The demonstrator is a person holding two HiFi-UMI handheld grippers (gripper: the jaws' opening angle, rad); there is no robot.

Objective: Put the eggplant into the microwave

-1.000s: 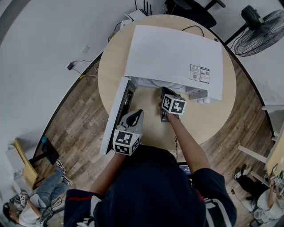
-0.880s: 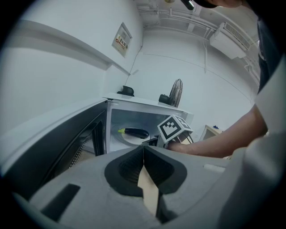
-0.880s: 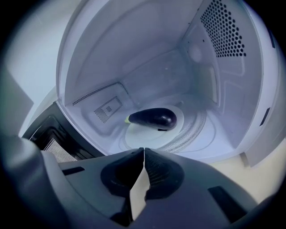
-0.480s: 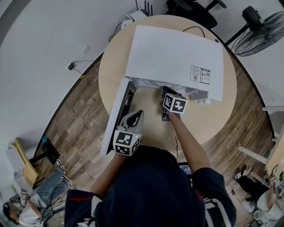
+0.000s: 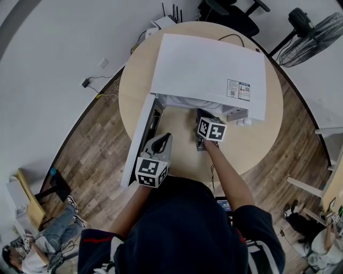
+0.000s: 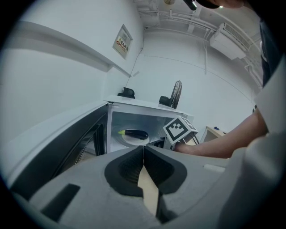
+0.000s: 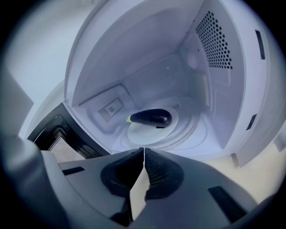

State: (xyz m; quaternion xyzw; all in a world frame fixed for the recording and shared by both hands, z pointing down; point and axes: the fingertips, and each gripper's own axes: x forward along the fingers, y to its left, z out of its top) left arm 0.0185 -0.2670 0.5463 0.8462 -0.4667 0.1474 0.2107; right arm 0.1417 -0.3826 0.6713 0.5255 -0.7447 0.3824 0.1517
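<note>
We stand at a round table (image 5: 262, 144) that carries a white microwave (image 5: 209, 69). Its door (image 5: 140, 140) is swung wide open to our left and juts toward us along the table's left side. Around the table the floor (image 5: 94, 144) is wood. A fan (image 5: 313, 32) stands at the far right, a dark chair (image 5: 236, 10) behind the table, and a router (image 5: 166, 18) at the table's far edge. A cable (image 5: 233, 36) lies on the table behind the microwave. Another person (image 5: 32, 251) sits on the floor at the lower left.

The left gripper (image 5: 163, 138) hangs just beside the open door, over the table's near part and well back from the opening. Its jaws are closed tip to tip with nothing between them. From its view the door fills the left side. The right gripper's marker cube (image 6: 178, 129) and our forearm (image 6: 219, 143) cover the right part of the opening.

The right gripper (image 5: 202, 113) is at the mouth of the microwave, its jaws likewise pressed together and empty. It looks straight into the white cavity, with the door's dark inner face at its lower left.

Inside, the eggplant (image 7: 151, 117) lies on its side on the round turntable (image 7: 178, 129), its green stem end to the left. It is apart from both grippers.
</note>
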